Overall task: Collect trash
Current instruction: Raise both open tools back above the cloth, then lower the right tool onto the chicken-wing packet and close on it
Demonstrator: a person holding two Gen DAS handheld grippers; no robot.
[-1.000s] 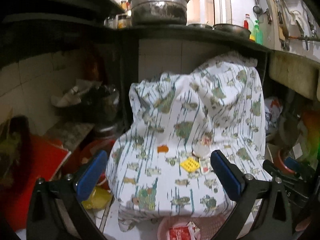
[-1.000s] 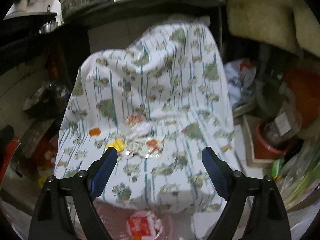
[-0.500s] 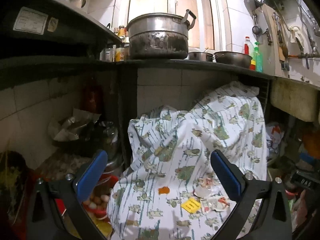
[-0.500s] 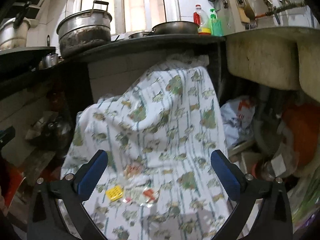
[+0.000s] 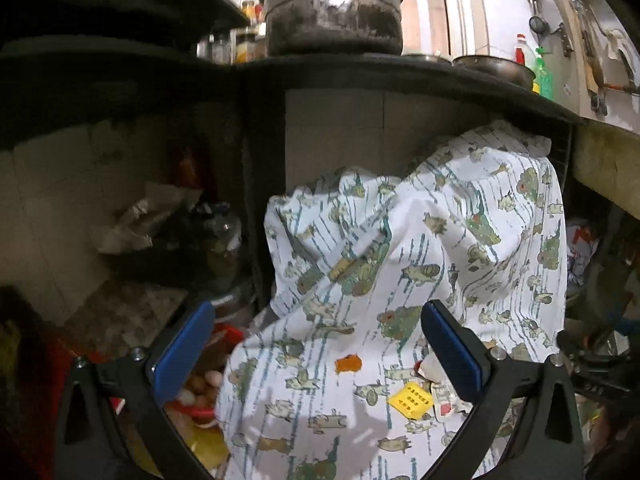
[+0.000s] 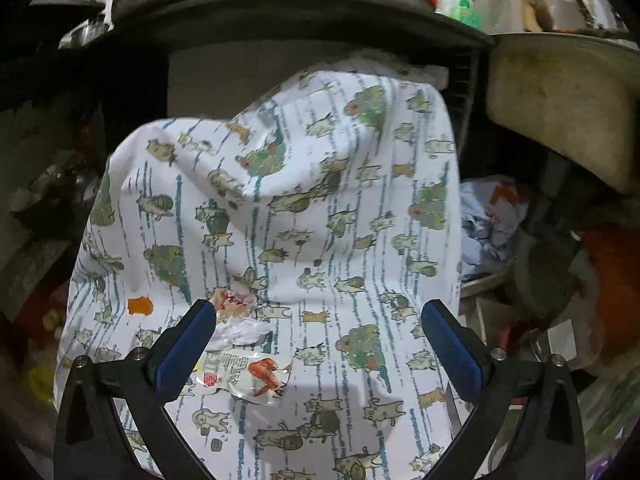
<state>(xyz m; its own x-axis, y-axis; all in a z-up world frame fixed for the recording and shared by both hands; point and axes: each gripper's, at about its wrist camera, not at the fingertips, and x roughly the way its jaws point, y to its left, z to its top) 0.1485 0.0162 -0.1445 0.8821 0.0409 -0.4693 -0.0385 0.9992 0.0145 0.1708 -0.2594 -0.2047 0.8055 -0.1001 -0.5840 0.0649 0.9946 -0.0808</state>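
Trash lies on a white printed cloth draped over a bulky shape. In the left wrist view I see an orange scrap, a yellow square paper and crumpled wrappers partly behind my right finger. In the right wrist view the same cloth carries the orange scrap, a crumpled pink-white wrapper and a clear wrapper with a red print. My left gripper is open and empty above the cloth. My right gripper is open and empty, its left finger just by the wrappers.
A dark counter overhangs the cloth, with a large metal pot and a pan on it. A sink sits at the right. Eggs and red items lie at lower left; bags and clutter crowd the right.
Both cameras tilted up and then back down, closer to the cloth. The pink basket seen below the cloth one second ago is out of view. Both grippers stayed open.
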